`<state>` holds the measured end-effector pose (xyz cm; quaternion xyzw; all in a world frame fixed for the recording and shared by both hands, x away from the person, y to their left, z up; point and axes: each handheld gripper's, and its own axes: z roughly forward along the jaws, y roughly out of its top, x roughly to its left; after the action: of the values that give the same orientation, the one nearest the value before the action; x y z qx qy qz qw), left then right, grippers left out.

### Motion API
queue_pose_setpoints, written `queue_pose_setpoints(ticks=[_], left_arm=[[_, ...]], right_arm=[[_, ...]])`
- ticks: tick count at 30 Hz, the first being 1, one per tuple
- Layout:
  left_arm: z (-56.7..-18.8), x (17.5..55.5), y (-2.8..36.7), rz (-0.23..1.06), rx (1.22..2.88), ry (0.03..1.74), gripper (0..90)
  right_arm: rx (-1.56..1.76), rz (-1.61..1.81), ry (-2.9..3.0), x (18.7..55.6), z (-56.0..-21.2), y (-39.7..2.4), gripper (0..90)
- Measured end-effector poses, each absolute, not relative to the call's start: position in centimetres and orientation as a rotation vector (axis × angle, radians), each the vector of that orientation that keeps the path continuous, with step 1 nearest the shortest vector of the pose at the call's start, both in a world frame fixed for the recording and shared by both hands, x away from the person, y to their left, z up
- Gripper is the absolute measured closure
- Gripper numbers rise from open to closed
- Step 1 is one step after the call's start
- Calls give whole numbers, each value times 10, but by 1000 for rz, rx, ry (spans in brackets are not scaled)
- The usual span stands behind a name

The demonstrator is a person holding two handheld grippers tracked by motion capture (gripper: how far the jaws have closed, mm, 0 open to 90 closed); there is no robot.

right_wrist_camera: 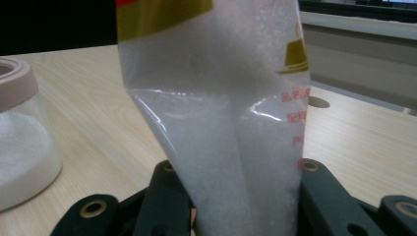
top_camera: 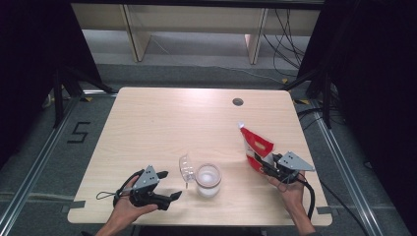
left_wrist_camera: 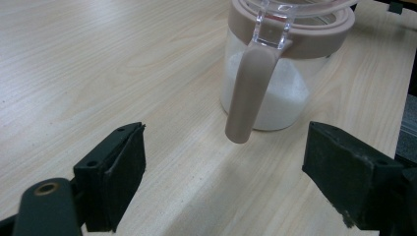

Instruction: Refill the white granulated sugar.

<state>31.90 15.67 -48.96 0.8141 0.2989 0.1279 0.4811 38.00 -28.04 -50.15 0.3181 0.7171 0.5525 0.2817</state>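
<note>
A clear jar (top_camera: 208, 179) with a pinkish-brown rim stands near the table's front edge, partly filled with white grains; its clear lid (top_camera: 186, 168) is swung open to the left. My left gripper (top_camera: 170, 185) lies open just left of it, nothing between its fingers. In the left gripper view the jar (left_wrist_camera: 275, 98) stands ahead of the gripper (left_wrist_camera: 223, 172), its brown latch (left_wrist_camera: 248, 93) hanging down the front. A red and white bag (top_camera: 255, 142) of white grains stands upright at the right. My right gripper (top_camera: 265, 166) is shut on its lower part; the bag (right_wrist_camera: 221, 123) rises between the jaws.
The light wooden table (top_camera: 162, 123) has a round cable hole (top_camera: 238, 102) at the back right. Wooden furniture legs (top_camera: 132, 34) and loose cables (top_camera: 290, 34) lie on the floor behind the table. Dark stands flank both sides.
</note>
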Motion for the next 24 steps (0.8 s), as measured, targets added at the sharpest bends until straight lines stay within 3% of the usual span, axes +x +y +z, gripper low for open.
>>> queue_pose_setpoints(ticks=[24], left_arm=[[-490,320,157,308,1980,729,157]], right_arm=[[896,1407,1931,376,-501,-293,609]])
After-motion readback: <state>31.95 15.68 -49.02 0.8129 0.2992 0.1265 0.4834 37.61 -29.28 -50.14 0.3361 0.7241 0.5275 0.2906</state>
